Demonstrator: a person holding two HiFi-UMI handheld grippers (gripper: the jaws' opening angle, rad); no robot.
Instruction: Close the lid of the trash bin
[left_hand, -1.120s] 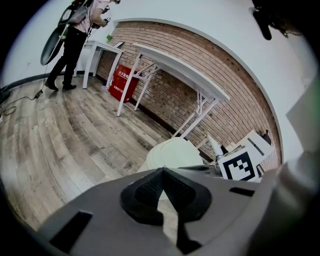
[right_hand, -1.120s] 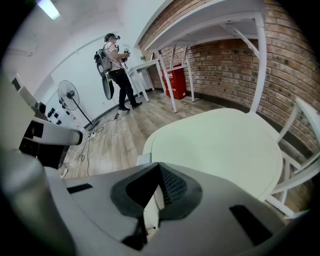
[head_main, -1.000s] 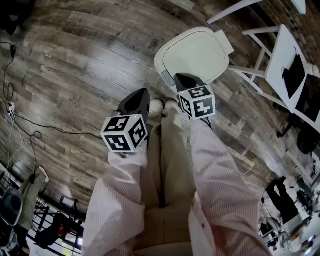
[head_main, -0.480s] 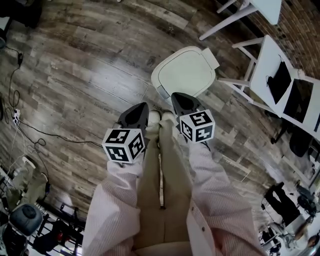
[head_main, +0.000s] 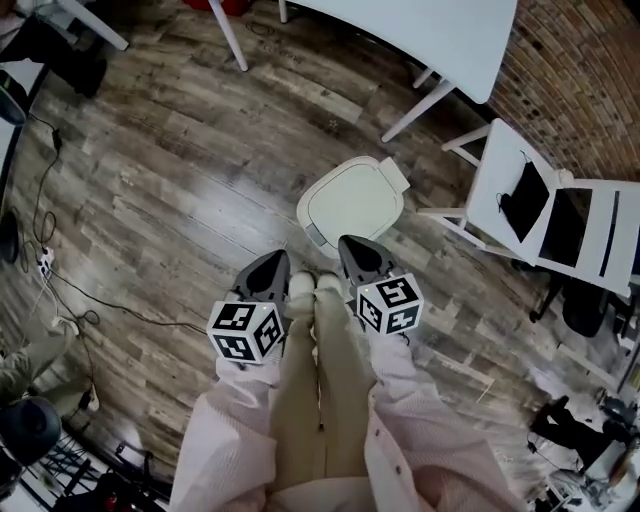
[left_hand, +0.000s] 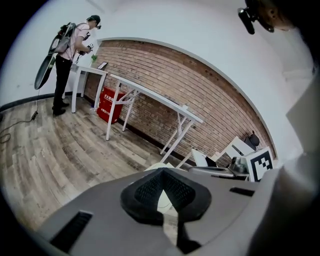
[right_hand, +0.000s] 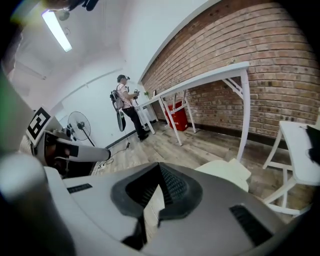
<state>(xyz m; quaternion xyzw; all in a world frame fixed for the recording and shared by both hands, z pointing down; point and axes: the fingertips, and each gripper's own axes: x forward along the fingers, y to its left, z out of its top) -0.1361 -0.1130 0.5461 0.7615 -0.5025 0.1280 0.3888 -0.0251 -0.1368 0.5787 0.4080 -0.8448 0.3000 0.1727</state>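
The white trash bin (head_main: 352, 200) stands on the wood floor just ahead of my feet, its lid lying flat and closed. My left gripper (head_main: 270, 256) hangs left of the bin and nearer me, jaws shut and empty. My right gripper (head_main: 346, 241) hovers over the bin's near edge, well above it, also shut with nothing between its jaws. In the left gripper view the left gripper's (left_hand: 161, 170) jaws meet at the tips, with a pale strip of the bin (left_hand: 165, 202) behind them. In the right gripper view the right gripper (right_hand: 159, 165) is shut and the bin lid (right_hand: 225, 172) lies beyond, to the right.
A white table (head_main: 420, 30) stands past the bin and a white chair (head_main: 520, 215) with dark items is on the right, against a brick wall (head_main: 580, 70). Cables (head_main: 70, 290) trail on the floor at left. Another person (left_hand: 70, 55) stands far off by a table.
Both grippers have risen away from the bin together with my head. The right gripper, which was close over the lid's near edge, is now higher above it. The lid stays closed.
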